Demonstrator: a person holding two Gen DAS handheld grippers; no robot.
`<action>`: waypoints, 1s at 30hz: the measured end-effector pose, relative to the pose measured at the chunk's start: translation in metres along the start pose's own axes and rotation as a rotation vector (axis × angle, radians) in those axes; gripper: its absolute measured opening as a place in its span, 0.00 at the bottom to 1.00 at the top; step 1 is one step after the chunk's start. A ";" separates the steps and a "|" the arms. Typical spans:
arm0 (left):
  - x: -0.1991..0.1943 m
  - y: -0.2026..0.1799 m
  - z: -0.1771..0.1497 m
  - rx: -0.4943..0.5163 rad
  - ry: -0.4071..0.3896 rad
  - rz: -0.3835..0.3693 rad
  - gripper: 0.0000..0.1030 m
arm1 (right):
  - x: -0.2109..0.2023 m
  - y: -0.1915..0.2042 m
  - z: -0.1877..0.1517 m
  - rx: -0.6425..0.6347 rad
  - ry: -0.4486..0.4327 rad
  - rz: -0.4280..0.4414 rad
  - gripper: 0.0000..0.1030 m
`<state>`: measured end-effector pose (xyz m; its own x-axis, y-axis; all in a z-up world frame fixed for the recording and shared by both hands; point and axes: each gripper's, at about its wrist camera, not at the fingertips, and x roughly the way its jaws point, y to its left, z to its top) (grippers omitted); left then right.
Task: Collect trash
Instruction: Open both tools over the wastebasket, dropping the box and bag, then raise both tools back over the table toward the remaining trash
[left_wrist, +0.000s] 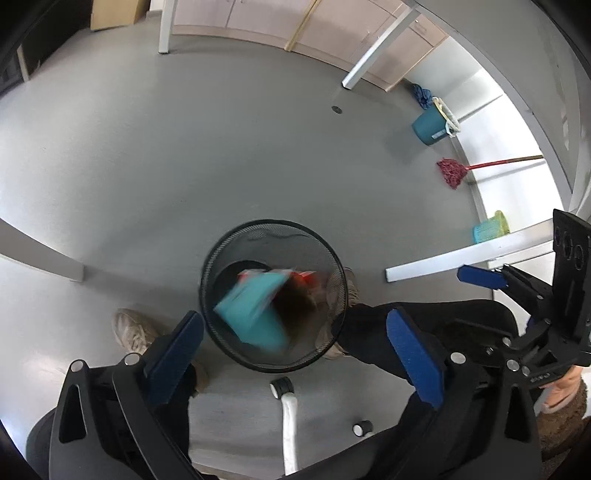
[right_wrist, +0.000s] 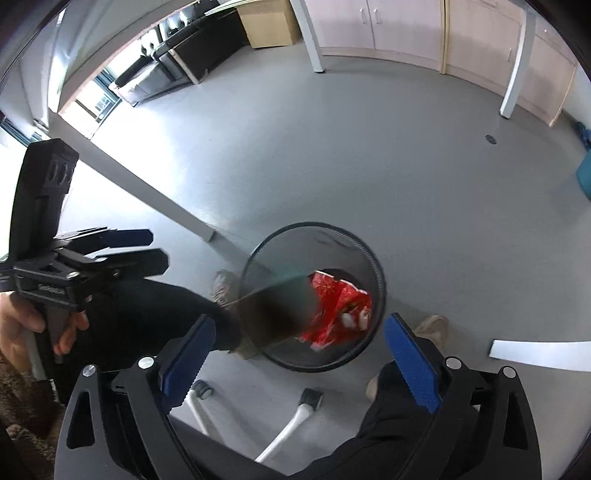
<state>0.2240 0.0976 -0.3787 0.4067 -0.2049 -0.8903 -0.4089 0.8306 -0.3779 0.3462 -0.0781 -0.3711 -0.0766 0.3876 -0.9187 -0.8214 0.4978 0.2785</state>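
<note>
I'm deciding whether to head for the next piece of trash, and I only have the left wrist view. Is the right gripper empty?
Observer: Yes. The right wrist view shows the right gripper wide open, with nothing between its pads.
Operator: The blurred teal piece hides something red. Is that in the bin?
Observer: Yes. From the right side it is a red wrapper with gold print, lying inside the mesh bin.
</note>
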 end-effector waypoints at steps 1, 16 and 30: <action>-0.004 -0.002 -0.001 0.004 -0.005 -0.001 0.96 | -0.002 0.005 -0.001 -0.012 -0.001 -0.002 0.91; -0.102 -0.046 -0.028 0.085 -0.203 -0.074 0.96 | -0.068 0.047 -0.001 -0.128 -0.122 -0.033 0.95; -0.190 -0.081 -0.055 0.186 -0.381 -0.085 0.96 | -0.154 0.082 -0.024 -0.171 -0.254 -0.067 0.97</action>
<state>0.1347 0.0408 -0.1928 0.7196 -0.0999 -0.6872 -0.2208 0.9053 -0.3628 0.2771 -0.1152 -0.2138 0.1068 0.5510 -0.8276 -0.9046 0.3994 0.1491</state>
